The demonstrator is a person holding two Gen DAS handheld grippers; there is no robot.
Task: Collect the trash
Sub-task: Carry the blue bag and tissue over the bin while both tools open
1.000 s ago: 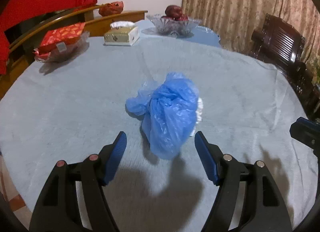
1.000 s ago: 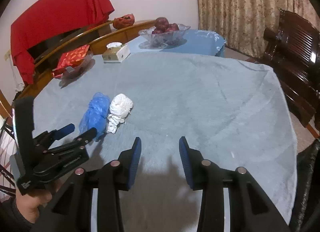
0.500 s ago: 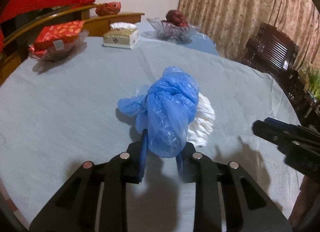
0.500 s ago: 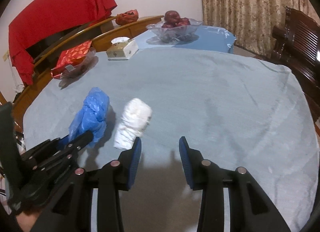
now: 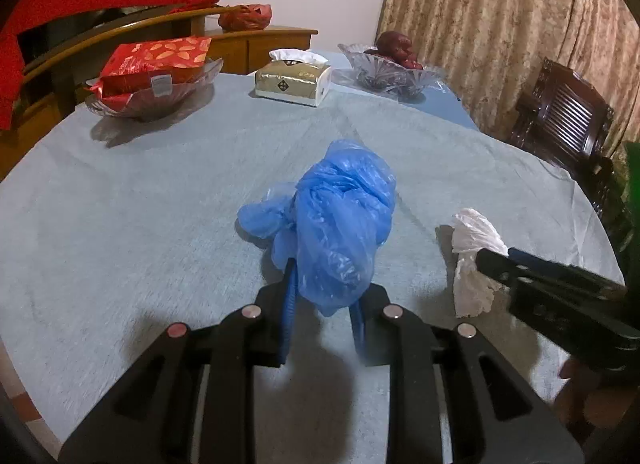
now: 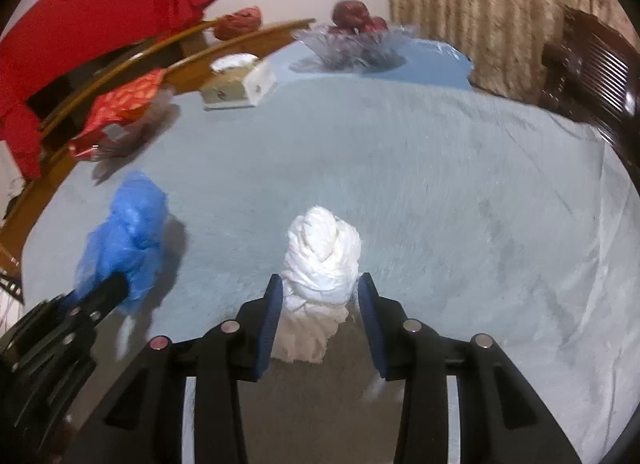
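Since a second ago: left gripper [image 5: 324,304] closed from wide onto crumpled blue plastic bag [image 5: 340,220], apparently lifted off grey tablecloth [image 5: 120,224]. Right gripper [image 6: 318,316] advanced, half-open, straddling crumpled white plastic bag [image 6: 320,264], ungripped.

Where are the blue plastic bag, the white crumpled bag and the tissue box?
blue plastic bag [image 5: 344,220], left wrist view, on its bunched middle.
white crumpled bag [image 6: 320,260], right wrist view, on its twisted body.
tissue box [image 5: 290,82], left wrist view, on its gold front face.
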